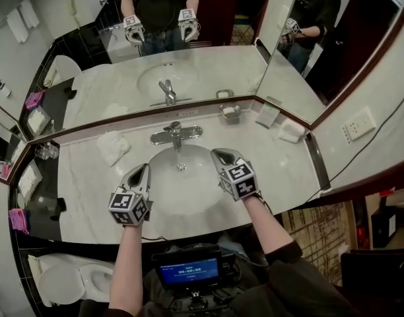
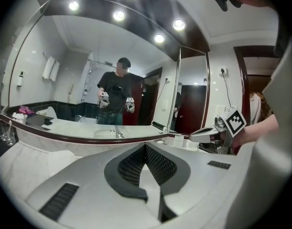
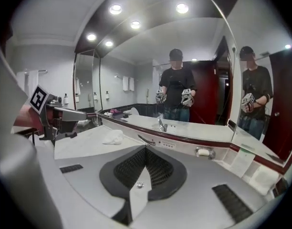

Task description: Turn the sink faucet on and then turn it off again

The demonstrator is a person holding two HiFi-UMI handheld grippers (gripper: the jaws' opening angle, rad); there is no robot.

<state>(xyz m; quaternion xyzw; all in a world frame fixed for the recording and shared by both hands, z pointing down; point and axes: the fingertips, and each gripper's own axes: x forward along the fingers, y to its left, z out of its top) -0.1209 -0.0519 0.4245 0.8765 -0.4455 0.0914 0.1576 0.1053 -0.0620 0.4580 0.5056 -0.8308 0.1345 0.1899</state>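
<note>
**Head view: chrome faucet at the back of the basin, both grippers clenched and empty**

The faucet [image 1: 176, 135] stands at the back rim of the sink, midway along the counter and just under the mirror's ledge. It is polished chrome. Its wide base has its long axis running left to right along the wall, and its short spout points away from the wall, toward the person, out over the bowl. In the right gripper view it appears as a slim metal bar beyond the closed jaws.

Below the spout lies the basin [image 1: 189, 193], white, smooth and oval, with a small round metal drain [image 1: 181, 167] near its back. Around it spreads the counter [image 1: 288, 170] of pale veined marble, edged in dark red-brown. A crumpled white cloth [image 1: 113, 147] lies on the marble left of the faucet. A small chrome soap dish [image 1: 230, 111] sits on the ledge to the faucet's right. The mirror [image 1: 208, 68] behind repeats the faucet and the person.

The left gripper [image 1: 146, 168] hangs over the basin's near left side and the right gripper [image 1: 220, 154] over its right side. Both are apart from the faucet. Each one's grey jaws are pressed together, ribbed black pads meeting, with nothing caught between them.
</note>
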